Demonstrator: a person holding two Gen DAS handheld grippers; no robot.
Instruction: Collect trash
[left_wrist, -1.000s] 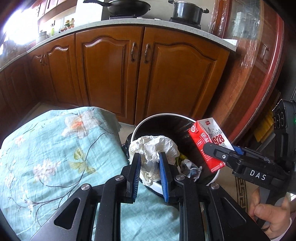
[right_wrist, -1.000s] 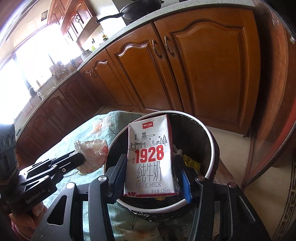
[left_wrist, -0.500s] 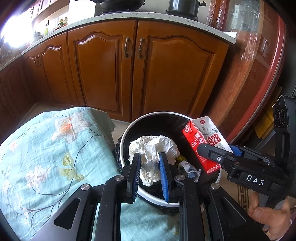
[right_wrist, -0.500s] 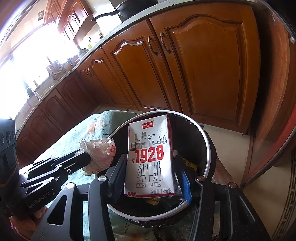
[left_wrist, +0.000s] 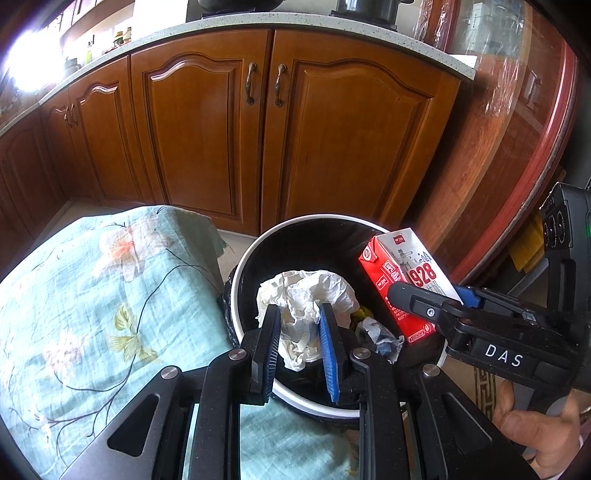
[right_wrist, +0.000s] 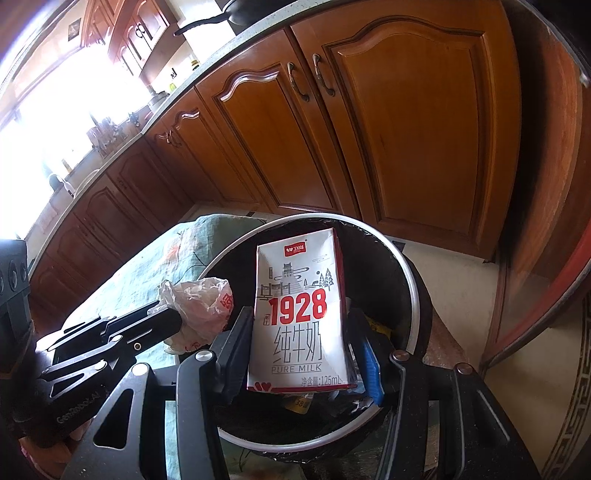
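Note:
My left gripper (left_wrist: 298, 325) is shut on a crumpled white wrapper (left_wrist: 306, 295) and holds it over the near rim of a round black trash bin (left_wrist: 295, 229) with a white rim. My right gripper (right_wrist: 301, 332) is shut on a red and white 1928 milk carton (right_wrist: 297, 314) and holds it upright above the bin (right_wrist: 410, 280). The carton (left_wrist: 406, 273) and right gripper (left_wrist: 424, 299) also show at the bin's right side in the left wrist view. The left gripper (right_wrist: 162, 317) with the wrapper (right_wrist: 199, 302) shows at the left in the right wrist view. Other trash lies inside the bin.
A table with a teal floral cloth (left_wrist: 92, 295) stands left of the bin. Brown wooden kitchen cabinets (left_wrist: 258, 129) run behind it. A red-edged round wooden table (left_wrist: 517, 147) stands at the right. Pale floor (right_wrist: 461, 288) shows beyond the bin.
Both grippers have moved forward and lower, further over the bin opening, each still holding its item. The wrapper has moved from above the cloth to above the bin's edge.

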